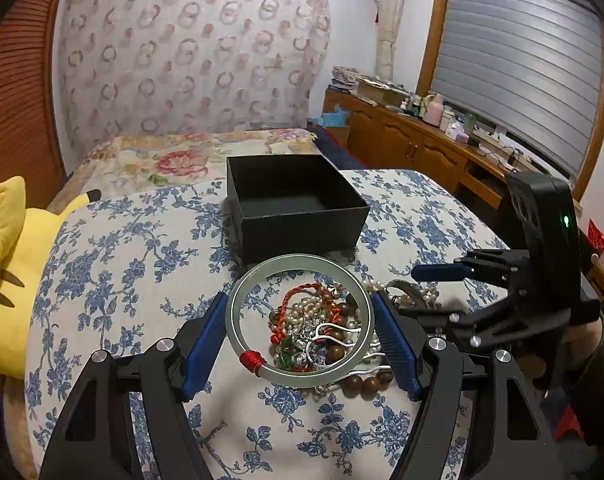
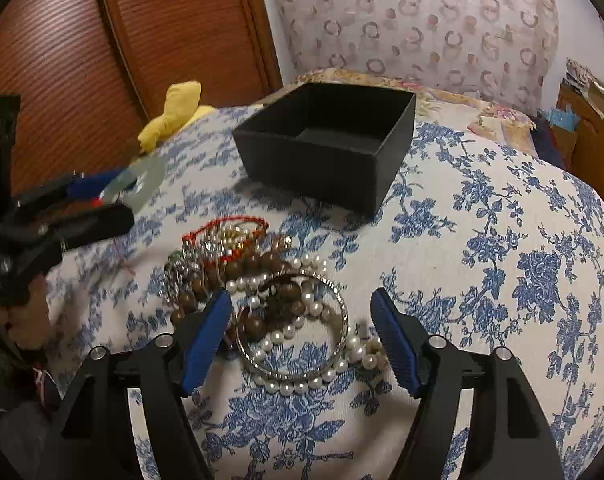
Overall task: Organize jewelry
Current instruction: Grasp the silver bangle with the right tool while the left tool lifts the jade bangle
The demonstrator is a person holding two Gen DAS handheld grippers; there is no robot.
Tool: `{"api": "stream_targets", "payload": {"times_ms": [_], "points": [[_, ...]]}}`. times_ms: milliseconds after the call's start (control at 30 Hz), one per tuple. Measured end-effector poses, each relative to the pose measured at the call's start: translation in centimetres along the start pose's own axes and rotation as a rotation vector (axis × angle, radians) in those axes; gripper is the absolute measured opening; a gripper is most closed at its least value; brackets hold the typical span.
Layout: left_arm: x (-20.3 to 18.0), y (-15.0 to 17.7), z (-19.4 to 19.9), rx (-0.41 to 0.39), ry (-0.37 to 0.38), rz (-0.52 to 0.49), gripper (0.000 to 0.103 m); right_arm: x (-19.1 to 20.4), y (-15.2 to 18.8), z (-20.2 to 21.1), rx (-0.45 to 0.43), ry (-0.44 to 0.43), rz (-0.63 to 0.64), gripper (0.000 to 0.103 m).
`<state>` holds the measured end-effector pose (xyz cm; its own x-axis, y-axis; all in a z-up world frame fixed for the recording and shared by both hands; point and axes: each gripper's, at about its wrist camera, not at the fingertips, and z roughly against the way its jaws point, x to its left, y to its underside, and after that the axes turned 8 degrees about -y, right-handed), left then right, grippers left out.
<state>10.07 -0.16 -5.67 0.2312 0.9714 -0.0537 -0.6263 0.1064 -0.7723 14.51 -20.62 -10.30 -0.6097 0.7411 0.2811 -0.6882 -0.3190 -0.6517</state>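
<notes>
The left gripper (image 1: 300, 334) holds a pale green bangle (image 1: 238, 334) across its width, the blue pads bearing on opposite sides of the ring, so the jaws stand wide but are closed on it. The bangle lies roughly flat, its red thread binding (image 1: 252, 360) turned toward the camera, and it hangs above the heap of jewelry (image 1: 318, 336), which shows through the ring. The deciding relation: the black box (image 1: 294, 208) stands straight ahead of the left jaws, just beyond the heap, its open top facing up and its interior apparently bare. In my judgement the bangle must be carried forward over the near wall of the box and released flat; the left hand is the one placed to do so, as it already has the ring. The right gripper (image 2: 302, 332) is open and holds nothing; its pads straddle a silver bangle (image 2: 298, 324) lying flat on the near edge of the heap, with a pearl string (image 2: 302, 384) under and around it and brown wooden beads (image 2: 258, 264) toward the box. No pad is seen to touch the silver bangle. The pearl string threading through that ring is the likely snag for any lift. Both grippers work close beside the heap. A yellow plush toy (image 1: 10, 280) sits well to the left of the box, clear of the path, on the blue-flowered cover (image 1: 142, 260).
</notes>
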Motion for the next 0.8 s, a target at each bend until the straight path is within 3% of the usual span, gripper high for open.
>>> {"api": "stream_targets", "payload": {"times_ms": [267,367,433,800], "points": [[-0.1,0.1,0.0,-0.001,-0.002,-0.001,0.069,-1.4,0.2,0.2,0.028,0.052,-0.004,0.045],[-0.1,0.2,0.0,0.001,-0.002,-0.003,0.069,-1.7,0.4,-0.3,0.049,0.047,-0.012,0.029],[-0.1,0.1,0.0,0.000,-0.003,-0.003,0.069,-1.7,0.5,-0.5,0.058,0.043,-0.013,0.011],[0.1,-0.4,0.3,-0.017,-0.012,0.000,0.069,-0.1,-1.0,2.9,-0.023,0.145,0.100,0.005]]}}
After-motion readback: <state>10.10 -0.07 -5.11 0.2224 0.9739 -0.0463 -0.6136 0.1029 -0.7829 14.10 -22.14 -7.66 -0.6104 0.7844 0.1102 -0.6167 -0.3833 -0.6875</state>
